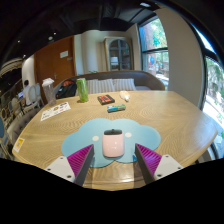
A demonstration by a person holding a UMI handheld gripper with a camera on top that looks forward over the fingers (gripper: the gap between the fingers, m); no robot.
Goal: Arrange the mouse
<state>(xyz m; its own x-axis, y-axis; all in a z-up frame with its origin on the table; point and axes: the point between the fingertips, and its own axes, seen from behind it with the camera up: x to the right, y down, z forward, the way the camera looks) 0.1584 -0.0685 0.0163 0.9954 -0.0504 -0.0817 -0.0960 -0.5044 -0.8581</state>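
My two-finger claw (113, 166) hovers spread apart over a round wooden table (170, 115), its magenta-padded fingers (82, 160) reaching toward a pale pink computer mouse (113, 144). The mouse sits on a light blue cloud-shaped mat (88, 137), just ahead of my fingertips and roughly in line with the gap between them; I am not touching it. I judge this to be the approach, with the grasp not yet made. The next move calls for me to ease forward and down until the mouse lies between the pads, then close evenly on its flanks.

Beyond the mouse, across the table, lie a dark brown flat box (105, 99) and a small blue object (116, 108); off to the mouse's far left rests a printed paper sheet (54, 111). No brand, label or writing is legible on anything.
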